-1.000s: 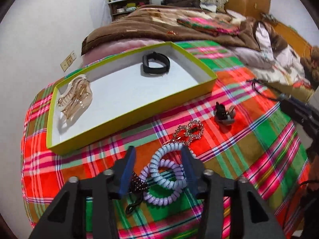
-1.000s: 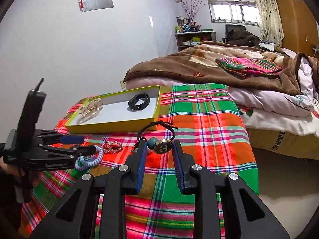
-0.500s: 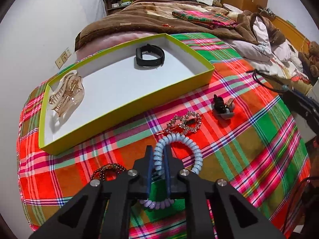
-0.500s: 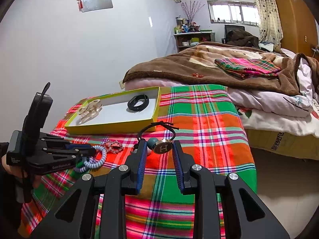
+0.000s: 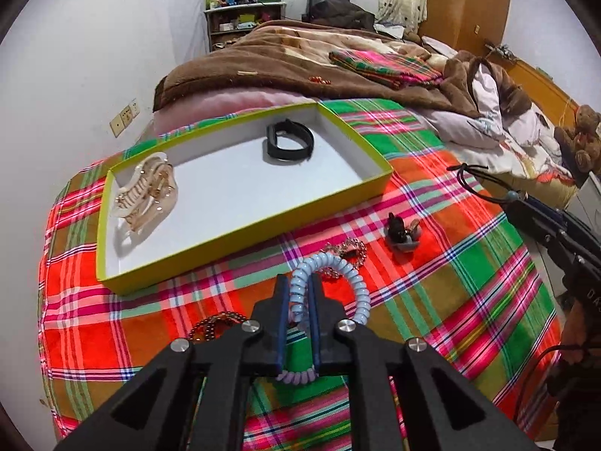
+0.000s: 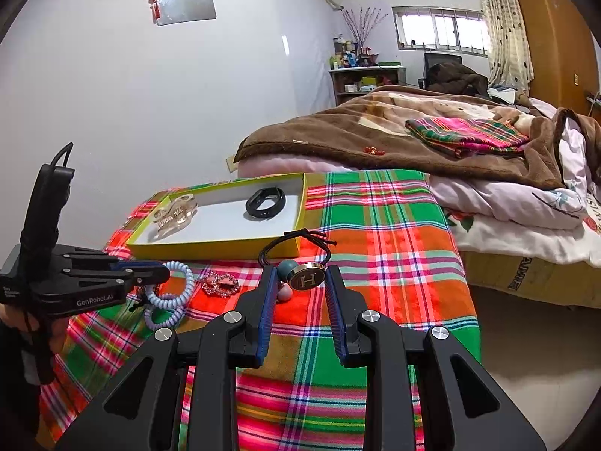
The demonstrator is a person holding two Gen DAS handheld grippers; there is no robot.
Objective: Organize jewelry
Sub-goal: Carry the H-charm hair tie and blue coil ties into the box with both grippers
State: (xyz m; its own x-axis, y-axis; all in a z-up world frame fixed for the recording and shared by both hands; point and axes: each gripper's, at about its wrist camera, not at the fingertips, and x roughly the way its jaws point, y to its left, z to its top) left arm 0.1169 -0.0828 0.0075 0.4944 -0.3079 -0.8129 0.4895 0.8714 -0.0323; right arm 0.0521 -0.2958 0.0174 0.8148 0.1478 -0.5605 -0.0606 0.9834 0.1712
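Observation:
My left gripper (image 5: 298,285) is shut on the pale blue and lilac spiral hair ties (image 5: 358,289) and holds them above the plaid cloth; they also show in the right wrist view (image 6: 176,289). The yellow-rimmed box (image 5: 379,184) holds a black band (image 5: 289,144) and a beige claw clip (image 5: 144,195). My right gripper (image 6: 300,278) is shut on a black elastic hair tie with a gold H charm (image 6: 308,280) and holds it up in front of the box (image 6: 214,246).
On the cloth lie a rhinestone clip (image 5: 349,250), a small dark hair clip (image 5: 402,233) and a brown bead bracelet (image 5: 214,325). A brown blanket (image 5: 300,64) and bedding lie behind the box. The bed's right edge (image 6: 465,300) drops to the floor.
My left gripper has shut on the spiral hair ties and lifted them off the cloth. The right gripper has kept hold of the hair tie, nearly still.

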